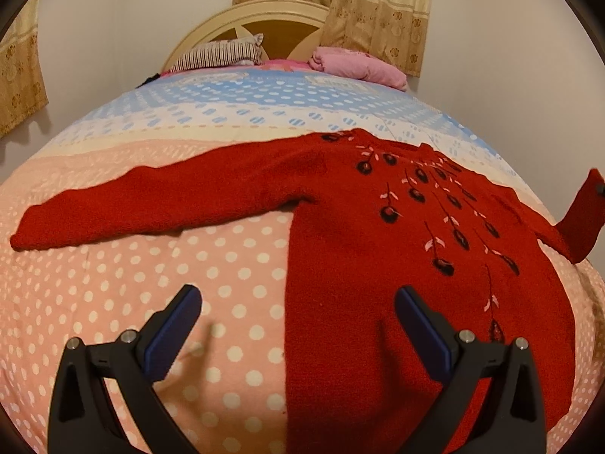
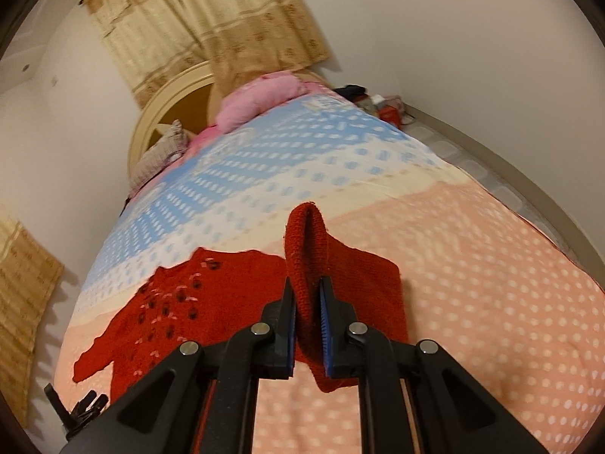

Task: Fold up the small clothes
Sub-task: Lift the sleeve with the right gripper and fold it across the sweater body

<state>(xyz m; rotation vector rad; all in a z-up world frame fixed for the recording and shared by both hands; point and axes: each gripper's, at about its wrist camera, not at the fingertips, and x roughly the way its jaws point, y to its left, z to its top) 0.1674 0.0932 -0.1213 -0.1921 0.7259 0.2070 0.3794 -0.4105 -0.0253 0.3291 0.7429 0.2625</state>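
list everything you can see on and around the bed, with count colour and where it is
red knitted sweater with dark flower embroidery: 1, red, spread flat on the bed, one sleeve stretched out flat, the other sleeve lifted
polka-dot bedspread: 1, pink, cream and blue bands with white dots, covering the bed
striped pillow: 1, dark and white stripes, at the headboard
folded pink blanket: 1, pink, beside the pillow
curved wooden headboard: 1, cream and tan, against the wall
patterned curtains: beige-gold, behind the headboard and on the side wall
small clutter: red and dark items, floor corner, too small to identify
left gripper: 1, black with blue pads, open above the sweater's hem
right gripper: 1, black with blue pads, shut on the lifted sleeve cuff
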